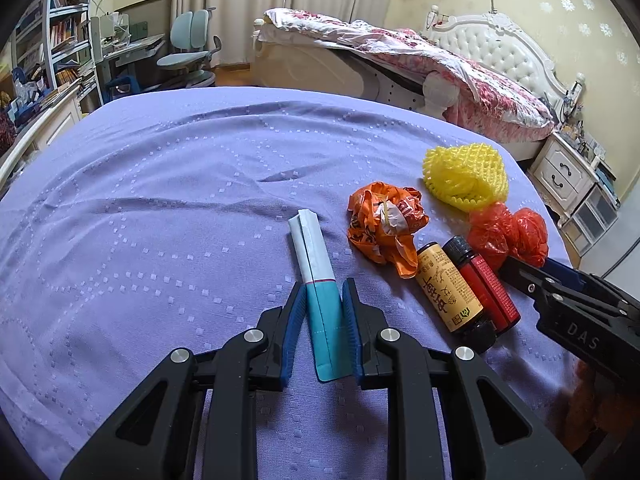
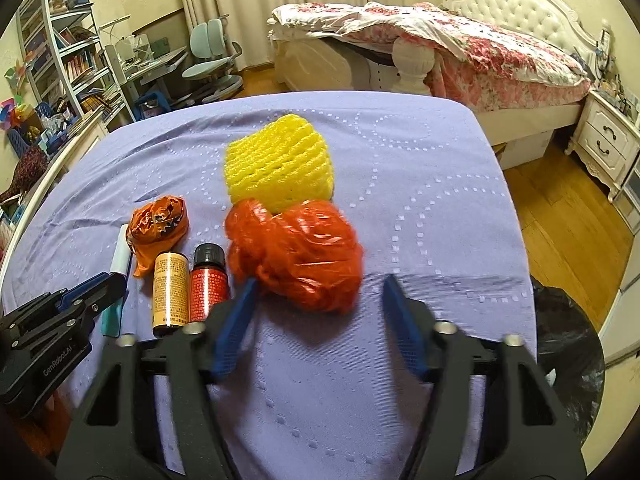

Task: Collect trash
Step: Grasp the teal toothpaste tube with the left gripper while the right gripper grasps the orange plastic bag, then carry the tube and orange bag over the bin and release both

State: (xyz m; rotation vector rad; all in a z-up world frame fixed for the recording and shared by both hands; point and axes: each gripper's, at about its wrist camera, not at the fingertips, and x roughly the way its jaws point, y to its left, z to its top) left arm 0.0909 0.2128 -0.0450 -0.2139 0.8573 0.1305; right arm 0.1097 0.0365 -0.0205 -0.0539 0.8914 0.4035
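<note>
centrally, a desk [image 1: 160, 184] under lilac cloth carries the trash. largest is the yellow foam net [image 2: 280, 168], touching the crumpled red bag [image 2: 296, 252] just before it; then the orange wrapper [image 1: 384, 224], two small bottles [image 1: 464, 288] lying side by side, and a teal-and-white packet [image 1: 320, 280]. left gripper [image 1: 322, 312]: fingers pinching the packet. right gripper [image 2: 316, 308]: fingers spread, straddling the red bag's near edge.

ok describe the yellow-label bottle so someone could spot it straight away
On the purple bedspread, find the trash cluster. Two small dark-capped bottles lie side by side below the crumpled orange wrapper. The yellow-label bottle is the tan one; its neighbour, the red bottle, has a red label.
</note>
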